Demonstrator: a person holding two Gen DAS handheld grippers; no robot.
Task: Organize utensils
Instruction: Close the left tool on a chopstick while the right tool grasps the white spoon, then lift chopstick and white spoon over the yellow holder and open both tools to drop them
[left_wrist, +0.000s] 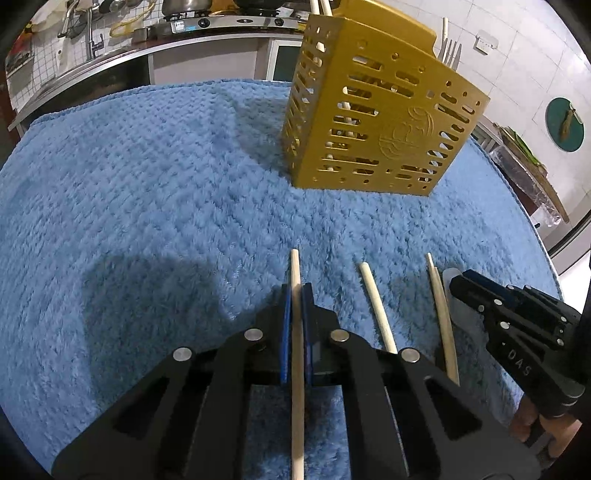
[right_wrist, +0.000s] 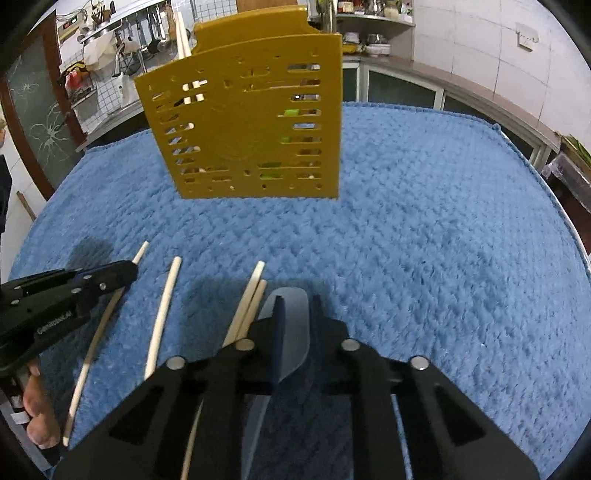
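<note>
Left claw (left_wrist: 295, 291) is clamped on a wooden chopstick (left_wrist: 296, 332); the stick runs straight between the blue pads (left_wrist: 284, 332), its tip poking out past them over the blue fleece towel (left_wrist: 147, 203) covering the desk. Right claw (right_wrist: 295, 317) is closed on a pale translucent grey spoon-like utensil (right_wrist: 291, 332); the flat end sits between the jaws and the handle runs back under the claw body. Exact utensil type can't be told. Three more chopsticks are loose on the towel near the near edge: a single one (left_wrist: 376, 310) between the two claws, and a touching pair (left_wrist: 441, 321) just beside the right claw, on its left side. Yellow slotted utensil holder (left_wrist: 376, 122) stands upright toward the far edge of the desk, well apart from both claws. It already holds chopsticks (right_wrist: 183, 37) sticking up out of its left part as the right wrist view shows it, plus a fork (left_wrist: 451, 51) with tines up at the back right in the left wrist view. Something green (right_wrist: 291, 112) shows through the slots on the right side, can't tell what. A hand (right_wrist: 37, 413) grips the left claw's handle at the lower left of the right wrist view.
</note>
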